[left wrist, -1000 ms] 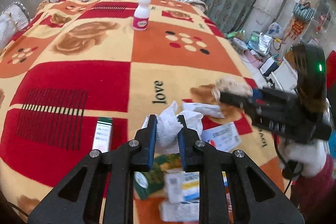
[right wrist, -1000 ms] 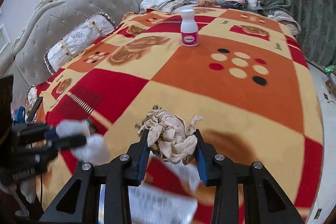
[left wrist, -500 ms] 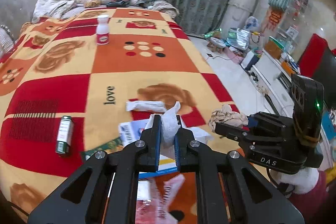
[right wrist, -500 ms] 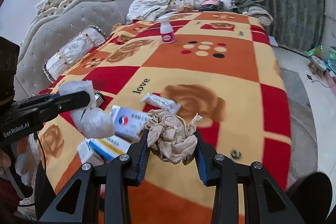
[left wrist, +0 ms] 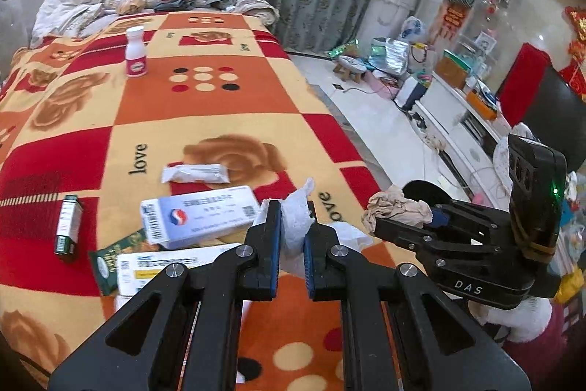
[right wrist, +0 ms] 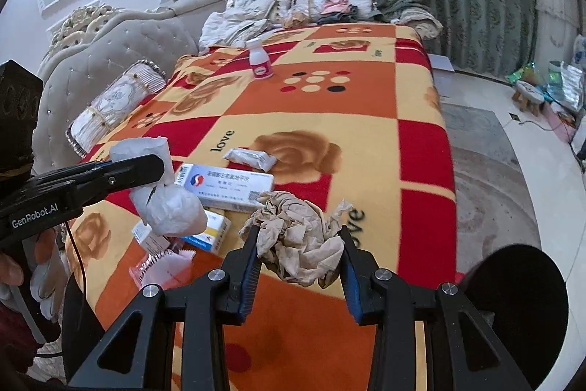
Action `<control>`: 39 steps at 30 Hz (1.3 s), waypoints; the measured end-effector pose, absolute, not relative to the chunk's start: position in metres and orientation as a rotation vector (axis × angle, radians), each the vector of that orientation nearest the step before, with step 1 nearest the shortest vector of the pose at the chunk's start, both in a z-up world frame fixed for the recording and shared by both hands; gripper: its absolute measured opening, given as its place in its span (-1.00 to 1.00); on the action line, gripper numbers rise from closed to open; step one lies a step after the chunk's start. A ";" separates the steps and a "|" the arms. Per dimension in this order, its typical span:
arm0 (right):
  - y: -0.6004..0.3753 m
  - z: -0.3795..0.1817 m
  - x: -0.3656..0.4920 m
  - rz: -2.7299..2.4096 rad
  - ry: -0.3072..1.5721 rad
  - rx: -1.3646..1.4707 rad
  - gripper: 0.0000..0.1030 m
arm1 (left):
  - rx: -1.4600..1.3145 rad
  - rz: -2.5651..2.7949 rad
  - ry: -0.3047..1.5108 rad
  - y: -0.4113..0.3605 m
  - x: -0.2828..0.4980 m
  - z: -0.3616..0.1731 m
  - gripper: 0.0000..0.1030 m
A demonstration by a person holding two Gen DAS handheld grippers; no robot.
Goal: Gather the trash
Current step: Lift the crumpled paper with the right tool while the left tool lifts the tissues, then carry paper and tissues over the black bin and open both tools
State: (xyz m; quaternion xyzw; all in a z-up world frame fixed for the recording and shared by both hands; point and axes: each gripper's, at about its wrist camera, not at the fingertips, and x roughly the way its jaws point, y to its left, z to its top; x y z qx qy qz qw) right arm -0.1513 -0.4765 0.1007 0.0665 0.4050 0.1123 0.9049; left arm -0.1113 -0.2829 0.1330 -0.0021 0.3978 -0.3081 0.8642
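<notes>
My left gripper (left wrist: 292,226) is shut on a crumpled white tissue (left wrist: 295,222) and holds it above the near end of the patterned blanket (left wrist: 219,105). The tissue also shows in the right wrist view (right wrist: 164,207). My right gripper (right wrist: 298,244) is shut on a crumpled beige paper wad (right wrist: 296,240), held above the blanket's near right corner. That wad shows in the left wrist view (left wrist: 393,209). A round black bin (right wrist: 512,295) sits on the floor at the lower right, partly behind my right gripper.
On the blanket lie a white and blue medicine box (left wrist: 199,217), a small white sachet (left wrist: 194,173), a green and white carton (left wrist: 67,228), more boxes (left wrist: 157,266) and an upright white bottle (left wrist: 135,52). Pillows and a grey sofa back stand behind. Clutter lines the floor at the right.
Both grippers have pulled back from the blanket and swung right towards its edge, each still holding its wad. The black bin has come into the right wrist view.
</notes>
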 end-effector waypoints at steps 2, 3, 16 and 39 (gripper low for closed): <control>-0.482 0.099 -0.156 0.221 0.840 0.140 -0.27 | 0.003 -0.659 0.835 -0.292 -0.114 0.132 -0.84; -0.485 0.098 -0.159 0.215 0.843 0.142 -0.27 | 0.010 -0.667 0.835 -0.297 -0.116 0.132 -0.84; -0.543 0.092 -0.188 0.100 0.848 0.196 -0.27 | 0.054 -0.752 0.858 -0.360 -0.124 0.121 -0.84; -0.634 0.072 -0.226 -0.088 0.891 0.262 -0.27 | 0.080 -0.862 0.927 -0.464 -0.125 0.098 -0.84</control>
